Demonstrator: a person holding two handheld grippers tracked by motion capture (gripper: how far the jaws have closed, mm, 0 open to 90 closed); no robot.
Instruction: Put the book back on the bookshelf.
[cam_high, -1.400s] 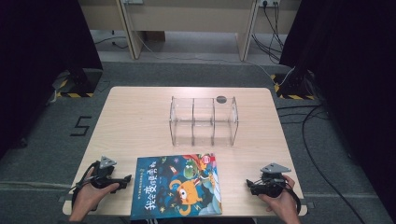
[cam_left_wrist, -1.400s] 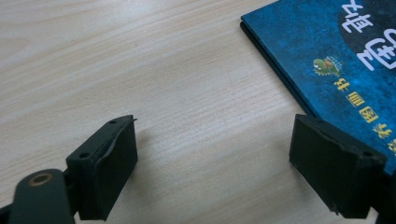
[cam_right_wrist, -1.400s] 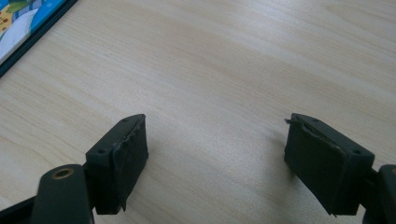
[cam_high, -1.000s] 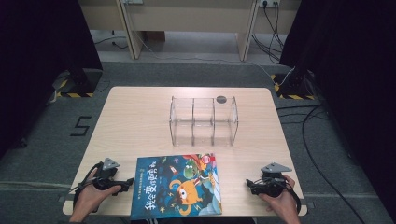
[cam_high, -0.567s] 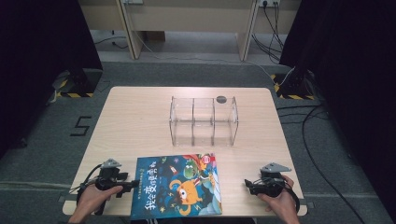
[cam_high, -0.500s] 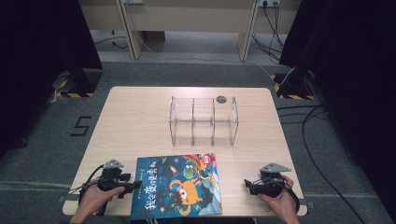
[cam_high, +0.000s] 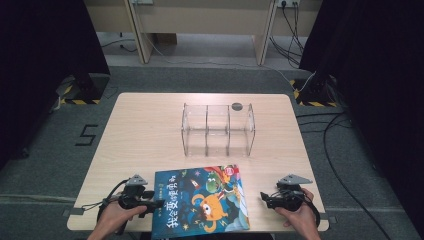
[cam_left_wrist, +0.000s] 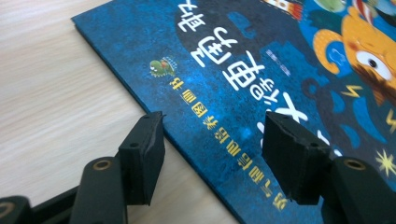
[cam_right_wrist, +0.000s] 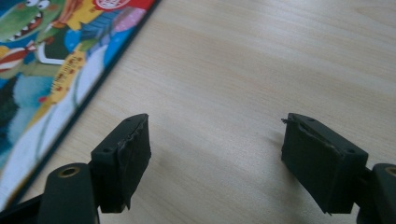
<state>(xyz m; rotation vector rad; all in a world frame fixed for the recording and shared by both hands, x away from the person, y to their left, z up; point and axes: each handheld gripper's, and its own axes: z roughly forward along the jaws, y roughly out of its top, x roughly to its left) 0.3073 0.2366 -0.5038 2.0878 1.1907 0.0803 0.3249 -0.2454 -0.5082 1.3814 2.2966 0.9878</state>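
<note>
Already narrowing, left gripper straddles the book edge unclamped; right gripper open.

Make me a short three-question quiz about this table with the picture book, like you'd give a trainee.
1. True or false: the left claw straddles the edge of the picture book.
2. How many compartments has the clear organiser? A two, B three, C five.
3. What lies between the jaws of the right claw?

Key: 1 true, one jaw over the cover, one over the table. 2 B. 3 Nothing but bare table; the book lies off to one side.
</note>
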